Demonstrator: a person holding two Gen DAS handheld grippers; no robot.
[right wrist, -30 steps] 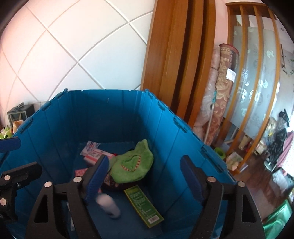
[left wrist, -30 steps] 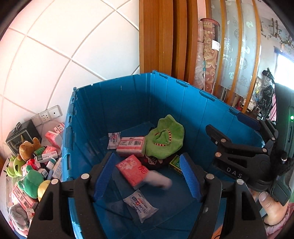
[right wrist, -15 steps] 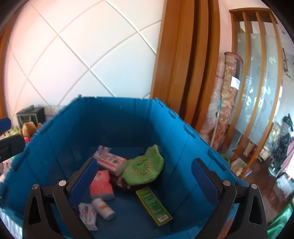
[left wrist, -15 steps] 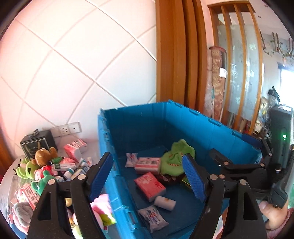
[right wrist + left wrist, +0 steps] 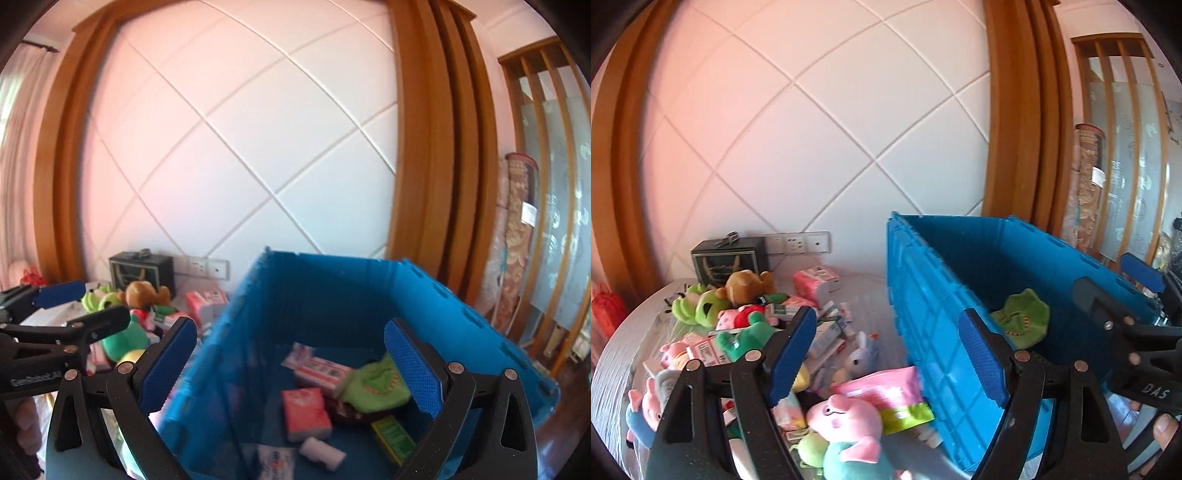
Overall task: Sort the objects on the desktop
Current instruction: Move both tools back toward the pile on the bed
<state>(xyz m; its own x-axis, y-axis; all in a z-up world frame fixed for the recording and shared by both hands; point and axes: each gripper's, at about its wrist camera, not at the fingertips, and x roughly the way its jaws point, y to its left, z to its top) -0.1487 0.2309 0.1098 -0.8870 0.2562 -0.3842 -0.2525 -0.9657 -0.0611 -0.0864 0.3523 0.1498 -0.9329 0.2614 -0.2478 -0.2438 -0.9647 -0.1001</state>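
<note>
A blue crate [image 5: 934, 325] stands on the table's right side; it also shows in the right wrist view [image 5: 332, 280]. Inside lie a green plush [image 5: 376, 384], a pink pack [image 5: 304, 413], a white bottle [image 5: 321, 448], a green box [image 5: 393, 439] and a red-white box [image 5: 321, 371]. My left gripper [image 5: 886, 354] is open and empty, over the crate's left wall and the table pile. My right gripper [image 5: 291, 365] is open and empty above the crate. A pink pig plush [image 5: 846, 413] and a pink-green pouch [image 5: 890, 395] lie under the left gripper.
Plush toys, packs and boxes are heaped on the grey table [image 5: 628, 332] left of the crate: green frogs [image 5: 698, 306], a brown bear [image 5: 746, 282], a pink box [image 5: 816, 282]. A black box [image 5: 729, 258] and wall sockets [image 5: 798, 242] are at the back.
Both grippers have risen and swung left, away from the crate's inside. The white bottle that was falling a second ago now lies on the crate floor. The left view now shows the table pile.
</note>
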